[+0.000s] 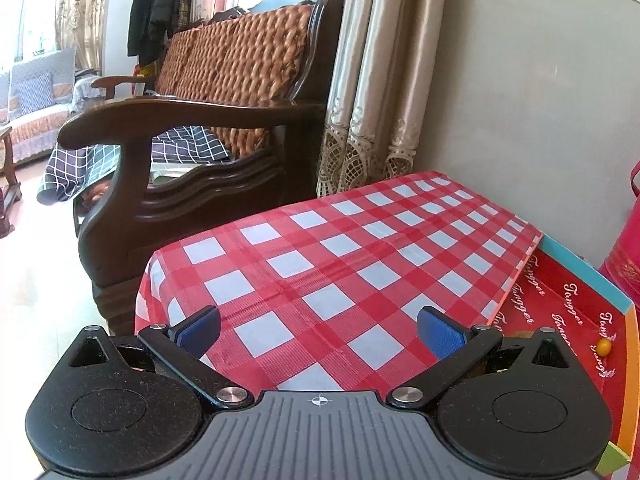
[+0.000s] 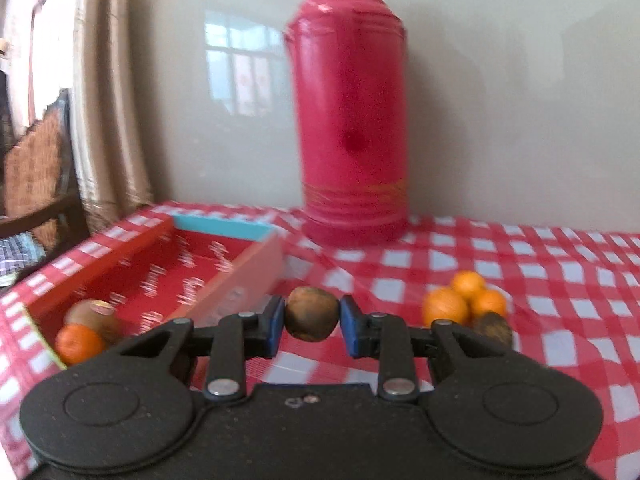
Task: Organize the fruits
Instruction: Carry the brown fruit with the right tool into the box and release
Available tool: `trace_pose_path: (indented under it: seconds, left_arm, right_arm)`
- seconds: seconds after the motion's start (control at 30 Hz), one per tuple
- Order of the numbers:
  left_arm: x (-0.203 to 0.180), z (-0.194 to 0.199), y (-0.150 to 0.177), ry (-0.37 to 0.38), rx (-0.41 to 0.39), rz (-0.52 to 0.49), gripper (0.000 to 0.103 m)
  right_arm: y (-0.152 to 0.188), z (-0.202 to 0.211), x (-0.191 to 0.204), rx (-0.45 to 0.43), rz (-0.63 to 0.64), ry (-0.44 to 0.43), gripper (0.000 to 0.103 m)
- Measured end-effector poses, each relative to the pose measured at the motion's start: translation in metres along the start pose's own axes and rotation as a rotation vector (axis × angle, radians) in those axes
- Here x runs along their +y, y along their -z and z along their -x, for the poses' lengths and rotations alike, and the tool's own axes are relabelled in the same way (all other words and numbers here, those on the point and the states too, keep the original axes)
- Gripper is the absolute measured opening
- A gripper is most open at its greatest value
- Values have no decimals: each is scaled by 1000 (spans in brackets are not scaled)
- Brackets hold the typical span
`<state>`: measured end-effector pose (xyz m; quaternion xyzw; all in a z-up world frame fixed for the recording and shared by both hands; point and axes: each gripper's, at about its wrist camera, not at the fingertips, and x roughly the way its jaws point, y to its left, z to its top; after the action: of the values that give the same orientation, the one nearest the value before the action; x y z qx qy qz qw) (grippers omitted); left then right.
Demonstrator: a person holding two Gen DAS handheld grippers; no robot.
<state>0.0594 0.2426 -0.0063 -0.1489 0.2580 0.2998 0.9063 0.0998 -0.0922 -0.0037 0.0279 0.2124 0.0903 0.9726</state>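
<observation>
My right gripper is shut on a brown kiwi, held just above the checked tablecloth to the right of the red box. Inside that box lie another kiwi and an orange at its near corner. To the right on the cloth sit three oranges and one more kiwi. My left gripper is open over the bare cloth with nothing between its blue pads. The red box lies to its right, with a small orange fruit showing inside.
A tall red thermos stands against the wall behind the box. A wooden sofa with a woven back stands beyond the table's far left edge, next to beige curtains. The checked tablecloth drops off at the left corner.
</observation>
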Motion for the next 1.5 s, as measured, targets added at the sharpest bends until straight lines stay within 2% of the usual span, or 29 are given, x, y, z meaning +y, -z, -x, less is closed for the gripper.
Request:
trace_pose_path:
  seconds: [0.17,0.43,0.87,1.13,1.2,1.27,1.5]
  left_arm:
    - [0,-4,0,-8,19,2,103]
    - [2,-4,1,-11,15,14,103]
    - [0,-6,0,-13,23,4,103]
    - [-4,-4,2,-11,21,-10,103]
    - [-6,-3,2,-10,19,-12,103]
    - [-8,-2,3,-6,20,-18,103]
    - [-23,4,7,12,13,-53,103]
  right_arm:
    - [-8,2,25,-34,40,-82,22]
    - [-7,-10,68,-27,131,-179,22]
    - [2,-19,79,14,134,-191,24]
    - [3,-18,71,21,89,-180,39]
    - [3,-15,68,8,84,-168,46]
    - [2,-12,65,-8,79,-147,64]
    - [2,-4,52,-24,64,-81,75]
